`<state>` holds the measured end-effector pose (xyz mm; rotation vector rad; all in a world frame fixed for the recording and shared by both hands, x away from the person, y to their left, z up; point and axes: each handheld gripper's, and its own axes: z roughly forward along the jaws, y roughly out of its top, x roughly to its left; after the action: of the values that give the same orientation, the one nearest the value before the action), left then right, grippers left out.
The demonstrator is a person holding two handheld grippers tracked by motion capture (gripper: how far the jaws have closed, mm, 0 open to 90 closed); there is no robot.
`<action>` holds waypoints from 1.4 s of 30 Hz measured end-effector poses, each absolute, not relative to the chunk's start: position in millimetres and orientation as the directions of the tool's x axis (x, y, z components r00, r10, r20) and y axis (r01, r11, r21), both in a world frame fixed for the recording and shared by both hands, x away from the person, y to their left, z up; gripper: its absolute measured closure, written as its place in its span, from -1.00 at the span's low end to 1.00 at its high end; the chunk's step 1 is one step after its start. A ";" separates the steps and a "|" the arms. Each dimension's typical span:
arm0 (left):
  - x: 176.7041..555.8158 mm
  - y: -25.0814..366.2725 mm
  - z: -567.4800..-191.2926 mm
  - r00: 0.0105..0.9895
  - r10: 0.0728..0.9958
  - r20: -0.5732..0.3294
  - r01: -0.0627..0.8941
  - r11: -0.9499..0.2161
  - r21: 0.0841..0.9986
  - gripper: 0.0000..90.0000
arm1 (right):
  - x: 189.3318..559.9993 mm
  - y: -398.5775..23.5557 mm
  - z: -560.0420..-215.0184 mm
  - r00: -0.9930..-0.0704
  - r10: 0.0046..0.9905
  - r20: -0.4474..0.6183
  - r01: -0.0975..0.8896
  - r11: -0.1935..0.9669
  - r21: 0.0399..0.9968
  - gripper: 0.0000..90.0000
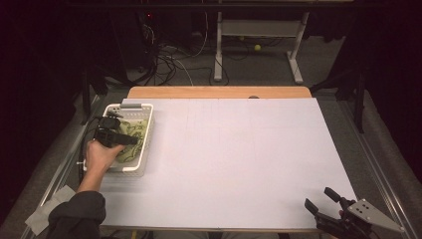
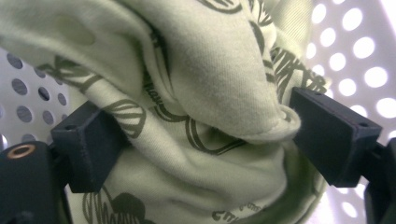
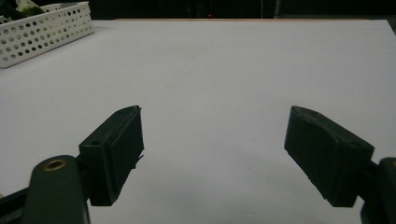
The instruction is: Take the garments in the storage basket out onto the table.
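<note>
A pale green cloth (image 1: 134, 130) with dark printed loops lies bunched in a white perforated basket (image 1: 130, 105) at the table's left edge. My left gripper (image 1: 130, 140) reaches down into the basket. In the left gripper view its jaws stand wide apart, and my left gripper (image 2: 196, 135) is open around a thick fold of the cloth (image 2: 210, 70), which touches both pads. My right gripper (image 1: 318, 197) rests low at the table's near right corner. In its own view the right gripper (image 3: 212, 154) is open, with nothing between its fingers.
The white table sheet (image 1: 239, 149) stretches wide between the basket and the right gripper. The basket (image 3: 42, 28) appears far left in the right gripper view. A wooden strip (image 1: 219, 92) borders the far edge. Cables and desk legs lie on the floor beyond.
</note>
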<state>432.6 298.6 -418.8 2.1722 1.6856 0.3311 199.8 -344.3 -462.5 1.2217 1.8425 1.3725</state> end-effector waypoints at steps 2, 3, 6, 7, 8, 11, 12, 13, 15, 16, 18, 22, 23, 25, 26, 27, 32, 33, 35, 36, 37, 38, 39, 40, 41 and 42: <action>434.8 295.7 -419.5 0.262 0.965 -0.024 0.881 -0.229 0.414 -0.73 | 199.8 -344.3 -462.5 -0.449 0.889 0.097 0.346 0.073 0.935 -0.55; 436.0 294.9 -419.9 0.266 0.964 -0.019 0.881 -0.235 0.409 -0.73 | 199.8 -344.3 -462.5 -0.448 0.889 0.097 0.347 0.073 0.935 -0.56; 439.5 295.2 -421.9 0.266 0.964 -0.028 0.886 -0.233 0.402 -0.73 | 199.7 -344.3 -462.5 -0.449 0.888 0.097 0.346 0.073 0.935 -0.56; 440.7 295.9 -422.9 0.258 0.965 -0.038 0.889 -0.222 0.401 -0.73 | 199.7 -344.3 -462.5 -0.449 0.888 0.098 0.347 0.072 0.935 -0.56; 441.9 296.9 -423.9 0.255 0.966 -0.045 0.891 -0.217 0.400 -0.73 | 199.8 -344.5 -462.5 -0.450 0.888 0.097 0.346 0.073 0.935 -0.56; 445.7 297.6 -427.4 0.260 0.965 -0.044 0.894 -0.223 0.388 -0.73 | 199.8 -344.5 -462.5 -0.450 0.888 0.099 0.347 0.072 0.935 -0.56; 446.8 297.1 -428.5 0.266 0.963 -0.037 0.896 -0.233 0.379 -0.73 | 199.8 -344.5 -462.5 -0.450 0.888 0.098 0.346 0.072 0.936 -0.56; 447.6 296.3 -429.8 0.271 0.962 -0.031 0.896 -0.240 0.373 -0.73 | 199.8 -344.5 -462.6 -0.449 0.888 0.099 0.347 0.071 0.935 -0.56; 448.7 296.0 -431.8 0.273 0.962 -0.028 0.897 -0.244 0.369 -0.73 | 200.0 -344.6 -462.7 -0.450 0.887 0.099 0.347 0.072 0.935 -0.56; 449.0 296.4 -432.3 0.273 0.962 -0.029 0.898 -0.244 0.367 -0.73 | 200.0 -344.6 -462.7 -0.450 0.887 0.099 0.347 0.072 0.935 -0.56; 449.2 296.6 -433.8 0.269 0.963 -0.030 0.899 -0.240 0.366 -0.72 | 200.0 -344.5 -462.7 -0.450 0.888 0.098 0.348 0.073 0.935 -0.56; 450.8 294.2 -438.2 0.259 0.966 -0.001 0.901 -0.241 0.361 -0.66 | 200.0 -344.0 -462.8 -0.453 0.886 0.096 0.347 0.076 0.935 -0.56; 450.8 294.2 -438.2 0.259 0.966 -0.001 0.901 -0.241 0.361 -0.64 | 200.0 -344.0 -462.8 -0.453 0.886 0.096 0.347 0.076 0.935 -0.56; 450.8 290.4 -439.7 0.259 0.965 0.034 0.900 -0.254 0.353 -0.61 | 199.9 -344.1 -462.8 -0.454 0.886 0.097 0.348 0.076 0.934 -0.56; 450.6 288.1 -440.1 0.261 0.964 0.054 0.901 -0.263 0.346 -0.57 | 199.9 -344.2 -462.8 -0.455 0.885 0.097 0.347 0.076 0.935 -0.56; 450.3 286.1 -440.5 0.262 0.962 0.077 0.899 -0.272 0.342 -0.52 | 199.9 -344.1 -462.8 -0.455 0.885 0.098 0.347 0.076 0.935 -0.56; 448.5 283.5 -439.8 0.265 0.958 0.113 0.897 -0.288 0.336 -0.21 | 200.3 -344.0 -463.0 -0.458 0.883 0.098 0.351 0.079 0.933 -0.56; 448.5 283.7 -438.9 0.264 0.958 0.115 0.898 -0.288 0.332 -0.15 | 200.3 -344.0 -463.0 -0.458 0.883 0.098 0.351 0.079 0.933 -0.56; 448.5 284.3 -437.4 0.261 0.958 0.116 0.900 -0.285 0.331 -0.04 | 200.3 -343.9 -463.0 -0.458 0.883 0.097 0.351 0.079 0.933 -0.56; 448.5 284.9 -437.0 0.259 0.959 0.113 0.899 -0.282 0.334 -0.04 | 200.3 -343.9 -463.0 -0.458 0.883 0.097 0.351 0.079 0.933 -0.56; 448.6 285.6 -435.7 0.259 0.960 0.107 0.901 -0.280 0.331 0.01 | 200.3 -344.0 -463.0 -0.458 0.883 0.098 0.351 0.079 0.933 -0.56; 448.6 285.8 -435.0 0.260 0.960 0.107 0.901 -0.281 0.330 0.04 | 200.4 -344.0 -463.0 -0.458 0.884 0.097 0.350 0.079 0.933 -0.56; 448.6 285.6 -434.3 0.262 0.959 0.110 0.901 -0.284 0.329 0.08 | 200.4 -344.1 -463.0 -0.457 0.884 0.098 0.351 0.078 0.933 -0.56; 448.6 285.1 -433.5 0.264 0.958 0.112 0.900 -0.287 0.327 0.11 | 200.5 -344.0 -463.1 -0.456 0.884 0.099 0.352 0.077 0.933 -0.56; 448.8 284.5 -432.5 0.268 0.956 0.116 0.901 -0.292 0.322 0.14 | 200.8 -344.0 -463.1 -0.457 0.884 0.099 0.352 0.077 0.933 -0.56; 449.3 283.8 -431.1 0.273 0.954 0.121 0.901 -0.298 0.316 0.17 | 200.8 -343.8 -463.1 -0.456 0.884 0.100 0.353 0.077 0.932 -0.56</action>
<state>449.3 283.8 -431.1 2.3525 1.7373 0.4294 200.8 -343.8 -463.1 1.2214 1.8559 1.3750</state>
